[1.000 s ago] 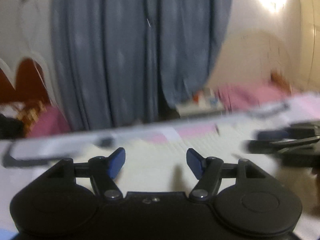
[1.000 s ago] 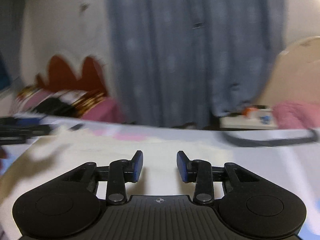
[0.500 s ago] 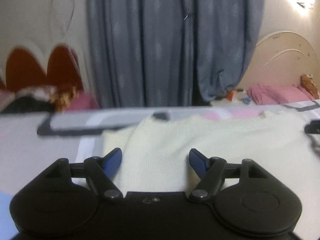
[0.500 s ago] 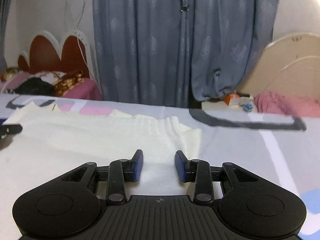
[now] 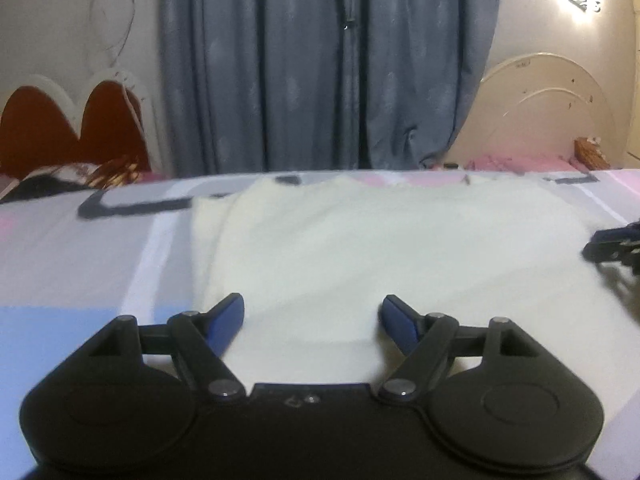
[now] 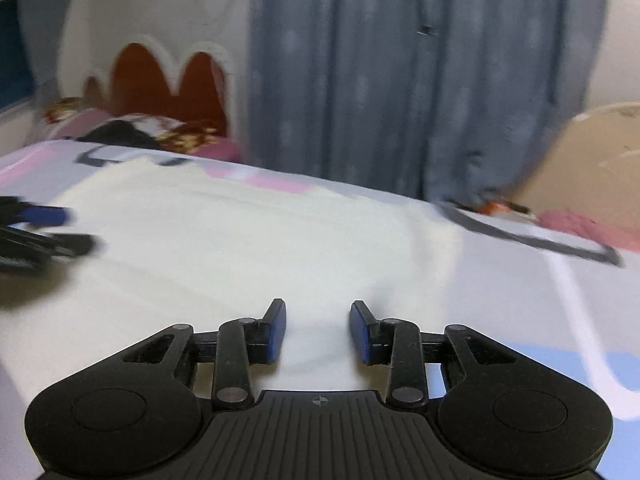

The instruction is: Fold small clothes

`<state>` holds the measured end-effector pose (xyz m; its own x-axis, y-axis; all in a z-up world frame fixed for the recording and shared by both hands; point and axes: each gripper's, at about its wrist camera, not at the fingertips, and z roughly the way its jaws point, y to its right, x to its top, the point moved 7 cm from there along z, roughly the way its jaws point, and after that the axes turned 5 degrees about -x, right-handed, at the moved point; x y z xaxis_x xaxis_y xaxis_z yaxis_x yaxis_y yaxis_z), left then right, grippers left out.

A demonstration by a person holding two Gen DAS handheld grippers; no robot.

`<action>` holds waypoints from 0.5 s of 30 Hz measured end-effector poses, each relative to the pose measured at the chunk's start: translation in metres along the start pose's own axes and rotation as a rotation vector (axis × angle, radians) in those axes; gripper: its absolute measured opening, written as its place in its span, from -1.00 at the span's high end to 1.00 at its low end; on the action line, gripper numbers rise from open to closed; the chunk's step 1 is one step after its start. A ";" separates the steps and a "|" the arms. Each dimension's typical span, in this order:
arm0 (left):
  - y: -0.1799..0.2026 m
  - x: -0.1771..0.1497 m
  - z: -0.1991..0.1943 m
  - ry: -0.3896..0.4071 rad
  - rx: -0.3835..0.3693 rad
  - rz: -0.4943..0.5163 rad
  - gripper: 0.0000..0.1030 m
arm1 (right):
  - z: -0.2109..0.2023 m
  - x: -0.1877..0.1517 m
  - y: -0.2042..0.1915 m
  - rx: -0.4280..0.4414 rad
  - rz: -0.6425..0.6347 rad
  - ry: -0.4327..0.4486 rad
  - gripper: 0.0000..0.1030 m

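Observation:
A cream knitted garment [image 5: 380,248] lies flat on the patterned bed sheet [image 5: 80,248]. My left gripper [image 5: 312,316] hovers over its near left part, jaws wide open, nothing between the blue pads. In the right wrist view the same cream garment [image 6: 240,232] spreads ahead and to the left. My right gripper [image 6: 318,326] sits above its near edge, jaws apart, nothing pinched. The right gripper's tip [image 5: 616,244] shows at the right edge of the left view; the left gripper [image 6: 40,232] appears blurred at the left of the right view.
The sheet [image 6: 560,312] has grey, pink and light blue patches with dark outlines. Beyond the bed hang blue-grey curtains [image 5: 320,64]. A red scalloped headboard [image 5: 60,128] with piled bedding stands at the far left, a cream headboard [image 5: 548,112] at the far right.
Both grippers have come down and forward over the garment, so the bed fills more of each view. The left jaws have opened a little wider. The right view has swung to the right.

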<state>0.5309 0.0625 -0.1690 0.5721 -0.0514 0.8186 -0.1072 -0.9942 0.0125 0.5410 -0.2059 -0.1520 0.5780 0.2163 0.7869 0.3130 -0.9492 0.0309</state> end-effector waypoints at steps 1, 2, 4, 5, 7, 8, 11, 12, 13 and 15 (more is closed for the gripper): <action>0.003 0.002 -0.004 -0.008 0.020 0.005 -0.40 | -0.003 0.001 0.003 -0.008 -0.002 -0.005 0.34; 0.011 0.006 -0.014 -0.001 0.033 -0.003 -0.40 | -0.009 0.003 -0.002 -0.029 -0.010 -0.001 0.34; 0.037 0.006 -0.028 0.033 -0.038 -0.026 -0.41 | -0.033 0.004 -0.027 0.018 -0.007 0.047 0.34; 0.050 -0.002 -0.038 0.036 -0.059 -0.025 -0.41 | -0.044 0.001 -0.043 0.059 0.000 0.056 0.34; 0.081 -0.013 -0.041 0.019 -0.092 0.026 -0.43 | -0.056 -0.008 -0.075 0.117 -0.029 0.044 0.34; 0.093 -0.021 -0.042 0.010 -0.092 0.045 -0.44 | -0.061 -0.018 -0.095 0.142 -0.058 0.032 0.34; 0.097 -0.045 -0.043 -0.017 -0.058 0.017 -0.38 | -0.064 -0.041 -0.129 0.153 -0.099 -0.013 0.43; 0.097 -0.048 -0.048 -0.017 -0.061 0.015 -0.40 | -0.066 -0.048 -0.132 0.142 -0.097 -0.009 0.44; 0.094 -0.049 -0.051 -0.024 -0.065 0.006 -0.41 | -0.068 -0.052 -0.132 0.135 -0.104 -0.003 0.44; 0.081 -0.051 -0.058 -0.032 -0.045 -0.011 -0.43 | -0.076 -0.054 -0.130 0.114 -0.133 -0.006 0.44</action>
<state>0.4461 -0.0099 -0.1770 0.5991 -0.0439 0.7995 -0.1364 -0.9895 0.0479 0.4115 -0.1115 -0.1515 0.5299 0.3402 0.7768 0.4705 -0.8800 0.0645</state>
